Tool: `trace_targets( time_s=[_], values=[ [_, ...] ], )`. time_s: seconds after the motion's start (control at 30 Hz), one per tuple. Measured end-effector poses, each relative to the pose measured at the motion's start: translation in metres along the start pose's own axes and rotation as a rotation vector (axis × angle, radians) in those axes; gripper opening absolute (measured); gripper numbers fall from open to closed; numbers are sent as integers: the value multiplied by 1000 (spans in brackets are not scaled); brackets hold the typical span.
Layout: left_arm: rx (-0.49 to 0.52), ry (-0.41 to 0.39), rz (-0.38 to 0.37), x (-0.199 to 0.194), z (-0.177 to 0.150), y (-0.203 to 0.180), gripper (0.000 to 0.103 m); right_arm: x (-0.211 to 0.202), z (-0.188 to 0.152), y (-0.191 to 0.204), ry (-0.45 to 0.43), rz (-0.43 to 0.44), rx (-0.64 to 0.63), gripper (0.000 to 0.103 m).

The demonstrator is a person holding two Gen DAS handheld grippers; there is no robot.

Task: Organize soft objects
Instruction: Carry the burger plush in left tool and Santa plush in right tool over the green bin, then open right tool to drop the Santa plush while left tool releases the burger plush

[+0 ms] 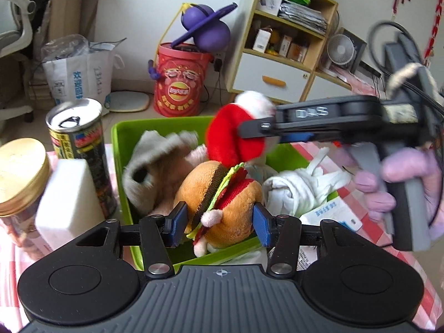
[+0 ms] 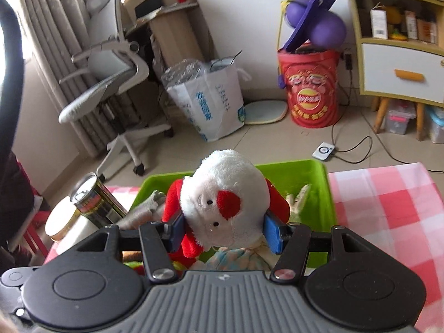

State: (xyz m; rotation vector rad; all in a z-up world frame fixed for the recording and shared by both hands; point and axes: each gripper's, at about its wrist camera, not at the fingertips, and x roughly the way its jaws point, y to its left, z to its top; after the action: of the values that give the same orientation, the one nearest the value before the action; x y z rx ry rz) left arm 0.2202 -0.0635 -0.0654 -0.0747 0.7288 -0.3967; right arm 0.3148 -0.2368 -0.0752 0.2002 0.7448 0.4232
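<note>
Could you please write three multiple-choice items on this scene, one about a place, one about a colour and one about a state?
1. Where is the burger plush that the left gripper holds?
A. Over the green bin
B. On the floor
C. On the shelf

2. What colour are the ears of the white plush dog?
A. Blue
B. Red
C. Yellow

3. What is the state of the right gripper?
A. Wide open and empty
B. Shut with nothing between its fingers
C. Shut on the plush dog

Answers:
1. A, as the green bin with other soft items lies right behind and under the burger.
2. B, as red ears hang on both sides of its white head.
3. C, as both blue fingers press against the sides of its head.
</note>
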Motion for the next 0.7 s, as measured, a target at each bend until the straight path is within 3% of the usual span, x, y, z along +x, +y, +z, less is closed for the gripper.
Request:
trace_targets(
  time_s=[0.13,0.43,0.53,0.63,0.7],
  values=[
    [24,30,-3,9,-5,-1,50,17,3,7,22,8,-61,33],
    [-19,15,-51,9,-10,13,54,30,11,24,94,-29,-176,34],
    [-11,2,-65,6,-11,13,58,26,11,26,83,-31,-173,39],
    [-2,-14,-73,2,-9,13,61,19,16,22,80,-17,-113,51],
    [-5,-18,-85,-3,-6,13,65,12,20,21,67,-16,-96,51]
  ],
)
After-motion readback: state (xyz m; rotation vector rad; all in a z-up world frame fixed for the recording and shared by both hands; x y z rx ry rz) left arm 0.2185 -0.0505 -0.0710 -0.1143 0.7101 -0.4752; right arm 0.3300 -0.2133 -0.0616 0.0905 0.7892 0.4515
